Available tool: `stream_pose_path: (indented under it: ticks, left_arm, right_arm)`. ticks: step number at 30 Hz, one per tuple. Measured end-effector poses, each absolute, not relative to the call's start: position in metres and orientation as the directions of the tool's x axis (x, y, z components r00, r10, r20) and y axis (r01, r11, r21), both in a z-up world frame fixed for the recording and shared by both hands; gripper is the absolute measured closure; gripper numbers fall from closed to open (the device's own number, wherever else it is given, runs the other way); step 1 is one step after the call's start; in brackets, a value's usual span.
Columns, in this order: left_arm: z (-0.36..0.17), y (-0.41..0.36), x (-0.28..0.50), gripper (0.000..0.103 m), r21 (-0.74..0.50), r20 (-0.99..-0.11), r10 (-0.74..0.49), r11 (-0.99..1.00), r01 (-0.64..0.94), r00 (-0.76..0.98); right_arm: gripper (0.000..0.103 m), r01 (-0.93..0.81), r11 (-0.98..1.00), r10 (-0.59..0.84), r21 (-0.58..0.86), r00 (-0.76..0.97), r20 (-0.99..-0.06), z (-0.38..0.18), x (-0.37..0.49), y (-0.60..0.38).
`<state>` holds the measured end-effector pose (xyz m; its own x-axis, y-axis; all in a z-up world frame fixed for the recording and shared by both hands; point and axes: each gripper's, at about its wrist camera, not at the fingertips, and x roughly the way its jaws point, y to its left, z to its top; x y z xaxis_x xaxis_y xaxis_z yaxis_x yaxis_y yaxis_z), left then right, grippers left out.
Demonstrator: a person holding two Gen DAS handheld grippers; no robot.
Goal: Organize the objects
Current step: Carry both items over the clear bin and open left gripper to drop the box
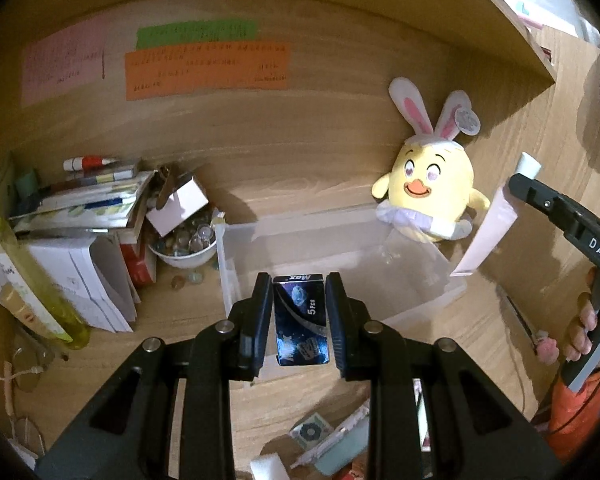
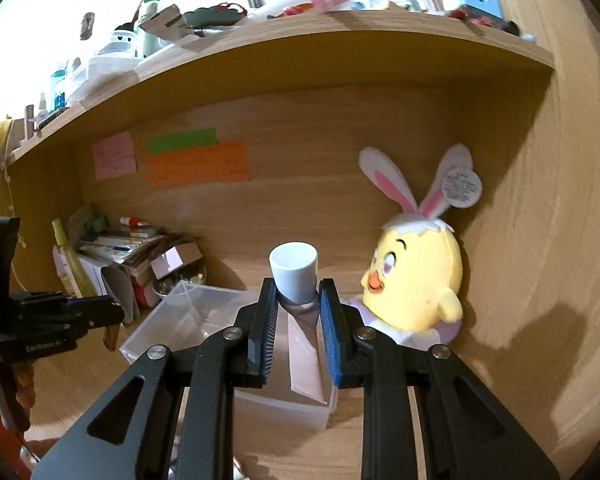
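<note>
Black fingers of the left gripper (image 1: 298, 320) clamp a small dark box (image 1: 301, 320) by its long sides at lower centre, above the near rim of the clear plastic bin (image 1: 236, 248); the box is likely light, stiff cardboard, glossy enough to slip, so flat side faces seem the sound hold. Blue-padded fingers of the right gripper (image 2: 299, 328) pinch a white squeeze tube (image 2: 304, 356) just below its cap, over the same bin; its soft body would likely buckle, the shoulder less so. Beyond, a yellow plush chick (image 2: 416, 280) leans against the wooden alcove, papers are piled at left, and the wood worktop (image 1: 300, 184) is cluttered, leaving little room.
</note>
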<state>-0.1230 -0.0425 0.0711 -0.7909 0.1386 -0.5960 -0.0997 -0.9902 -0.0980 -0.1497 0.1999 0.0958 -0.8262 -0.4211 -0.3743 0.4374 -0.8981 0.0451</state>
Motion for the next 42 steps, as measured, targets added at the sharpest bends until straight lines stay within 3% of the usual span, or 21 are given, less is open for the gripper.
stream_pose_path:
  ticks: [8, 22, 42]
  left_arm:
    - [0.067, -0.041, -0.143, 0.076, -0.111, -0.594, 0.14, -0.99, -0.091, -0.792]
    - [0.019, -0.048, -0.194, 0.076, -0.166, -0.712, 0.17, -0.983, -0.071, -0.682]
    - [-0.007, -0.038, -0.219, 0.076, -0.136, -0.761, 0.155, -0.988, -0.079, -0.629]
  right_arm:
    - [0.084, 0.472, -0.882, -0.433, 0.015, -0.795, -0.424, 0.083, -0.173, 0.168]
    - [0.084, 0.565, -0.823, -0.478, 0.054, -0.638, -0.604, 0.039, -0.209, 0.144]
    - [0.084, 0.56, -0.828, -0.358, -0.041, -0.582, -0.731, -0.008, -0.264, 0.111]
